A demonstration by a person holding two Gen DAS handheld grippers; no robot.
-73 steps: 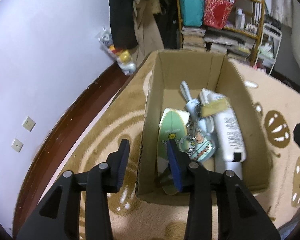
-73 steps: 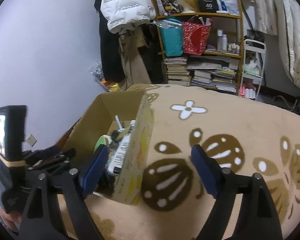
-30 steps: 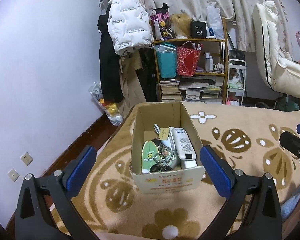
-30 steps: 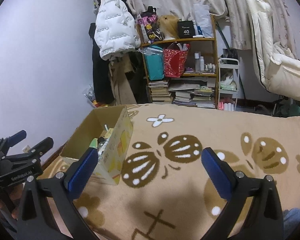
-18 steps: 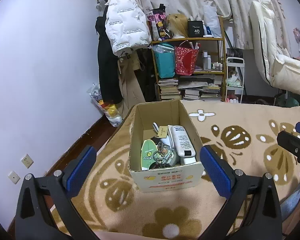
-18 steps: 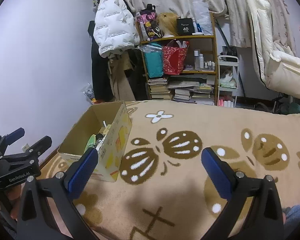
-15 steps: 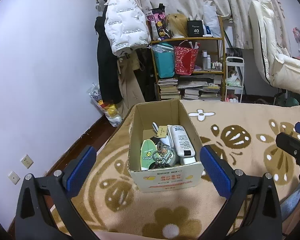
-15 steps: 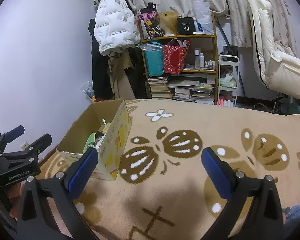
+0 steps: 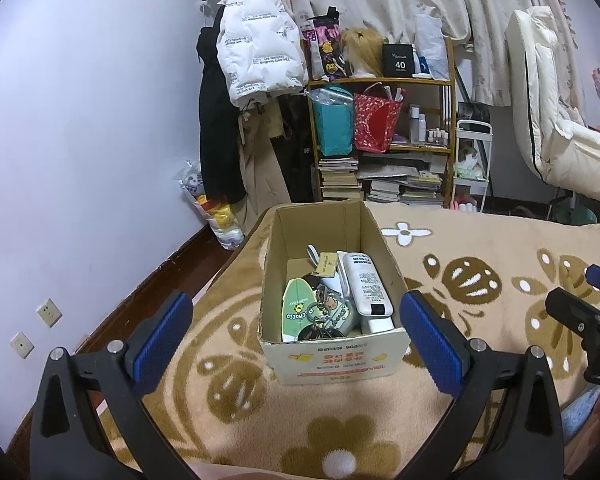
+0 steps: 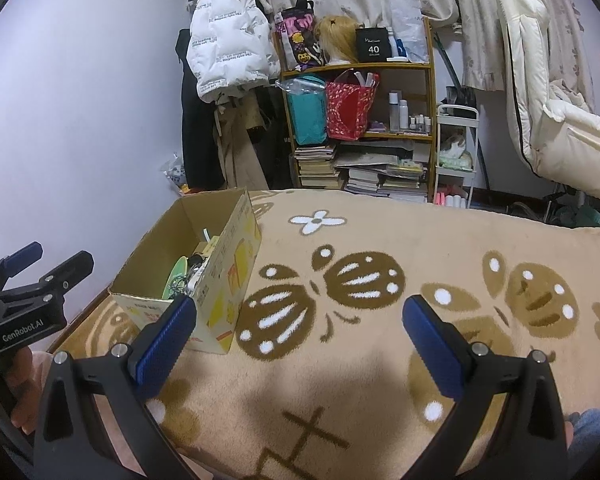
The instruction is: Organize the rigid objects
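Cardboard box (image 9: 334, 350) on blanket (image 10: 380, 240), holding white bottle (image 9: 367, 286), green board (image 9: 296, 308), keychains (image 9: 324, 312). Both grippers empty, left gripper (image 9: 296, 330) and right gripper (image 10: 300, 328) jaws spread wide. Contents likely stiff, light; bottle probably slick, grip mid-body.

White bottle (image 9: 367, 287) lies in box (image 9: 332, 358), right of keychains (image 9: 326, 316).

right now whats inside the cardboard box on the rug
The cardboard box holds a white bottle, a green surfboard-shaped card, a wooden tag and a keyring bundle. Whatever lies beneath them on the box floor is covered.
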